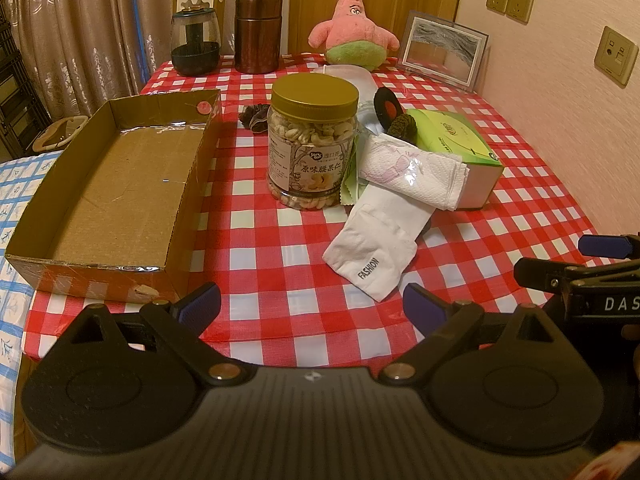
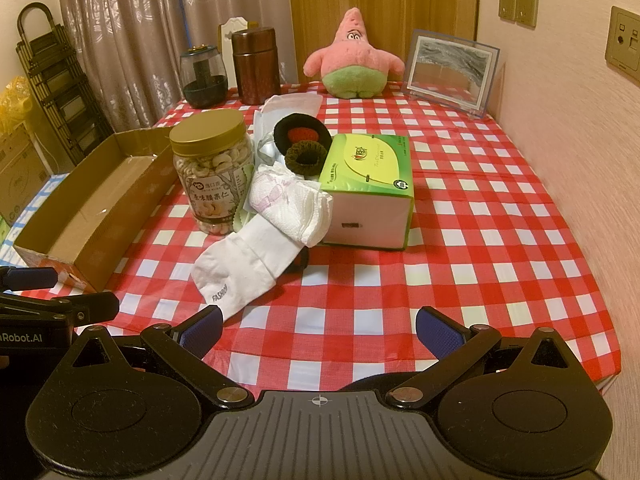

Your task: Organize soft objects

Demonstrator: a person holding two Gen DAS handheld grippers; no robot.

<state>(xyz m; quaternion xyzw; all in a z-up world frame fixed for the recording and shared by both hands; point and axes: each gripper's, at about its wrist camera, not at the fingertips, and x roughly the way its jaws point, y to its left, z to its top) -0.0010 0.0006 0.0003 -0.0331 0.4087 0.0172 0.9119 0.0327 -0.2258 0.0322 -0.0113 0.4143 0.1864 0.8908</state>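
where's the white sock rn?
White sock lies on the checked tablecloth, front-centre in both views, partly under the tissue pack, between nut jar and tissue box.

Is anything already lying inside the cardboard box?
No, the cardboard box shows only its bare brown floor, while the white sock lies on the checkered tablecloth.

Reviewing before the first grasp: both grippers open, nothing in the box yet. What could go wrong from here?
1. The white sock lies partly under the tissue pack, so pulling the sock may drag the pack along.
2. Both lie right beside the nut jar and tissue box; a wide approach by the left gripper or right gripper could nudge either.
3. The hair ties sit behind that pile, and reaching over may disturb it.
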